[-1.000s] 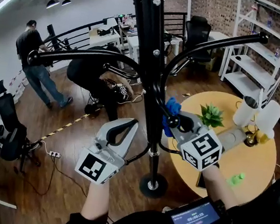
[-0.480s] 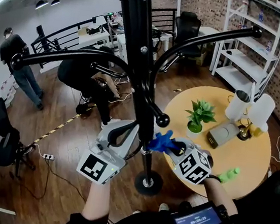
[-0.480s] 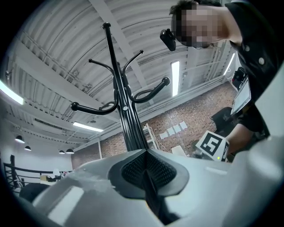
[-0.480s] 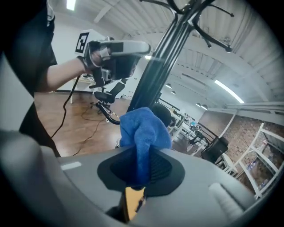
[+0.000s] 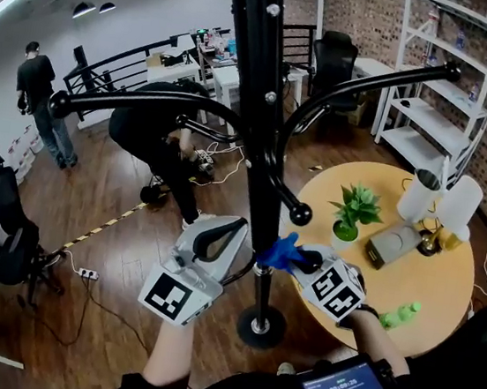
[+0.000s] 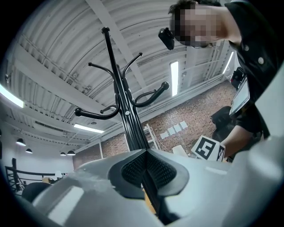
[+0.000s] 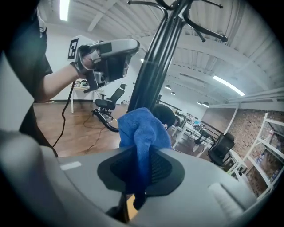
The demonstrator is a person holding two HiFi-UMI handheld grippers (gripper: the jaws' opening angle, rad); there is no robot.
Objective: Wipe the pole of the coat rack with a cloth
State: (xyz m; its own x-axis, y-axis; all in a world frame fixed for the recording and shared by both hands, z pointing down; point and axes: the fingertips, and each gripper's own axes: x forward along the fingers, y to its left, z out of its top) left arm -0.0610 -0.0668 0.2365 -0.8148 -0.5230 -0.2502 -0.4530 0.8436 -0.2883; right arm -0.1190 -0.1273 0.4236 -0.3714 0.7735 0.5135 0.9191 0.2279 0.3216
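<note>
Head view: the black pole [image 5: 263, 147] of the coat rack runs from the top centre of the frame down to its round base [image 5: 259, 325] at lower centre. The left gripper [image 5: 232, 230] sits just left of the pole at lower centre, its tips next to the shaft. The right gripper [image 5: 304, 261] sits just right of the pole at the same height and pinches a blue cloth [image 5: 279, 251]. The bunched cloth lies against the right side of the pole, below a knobbed hook. A round wooden counter [image 5: 445, 287] occupies the right of the frame. Left gripper view: the left gripper [image 6: 145, 153] has its jaws pressed together, and nothing shows between the ribbed pads. The pole [image 6: 126, 119] rises just beyond the tips toward the upper centre of the frame; whether the tips touch it cannot be told. Right gripper view: the right gripper [image 7: 141, 168] has its jaws clamped on the cloth [image 7: 142, 133]. One fold hangs down between the pads, and the rest bunches above the tips at frame centre. The pole [image 7: 153, 62] stands directly behind the bunch and slants toward the upper right.
</note>
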